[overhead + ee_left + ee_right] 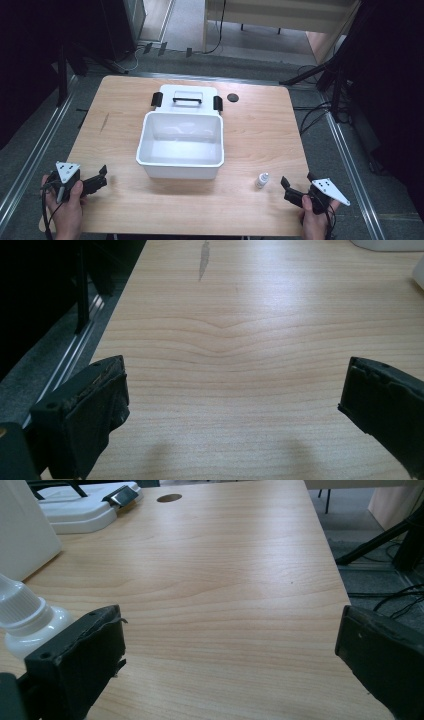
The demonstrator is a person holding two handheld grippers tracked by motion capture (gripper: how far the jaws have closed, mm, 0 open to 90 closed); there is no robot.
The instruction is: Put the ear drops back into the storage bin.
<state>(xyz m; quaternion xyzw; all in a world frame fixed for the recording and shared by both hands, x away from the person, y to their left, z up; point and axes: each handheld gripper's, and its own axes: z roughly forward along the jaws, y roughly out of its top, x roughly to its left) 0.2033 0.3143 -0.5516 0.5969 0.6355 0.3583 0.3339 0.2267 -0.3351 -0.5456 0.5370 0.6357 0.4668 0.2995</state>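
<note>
In the right gripper view, the small white bottle (27, 622) is running off the left edge, its cap top cut away and its base sitting hidden behind the near black jaw. The white bin (22, 527) is showing just one wall there, with the picture's edges slicing off the rest. In the left gripper view, the bin (387, 245) is peeking in as a sliver at the top edge. In the high view, any marking on the bottle (262, 180) is staying too small to read.
</note>
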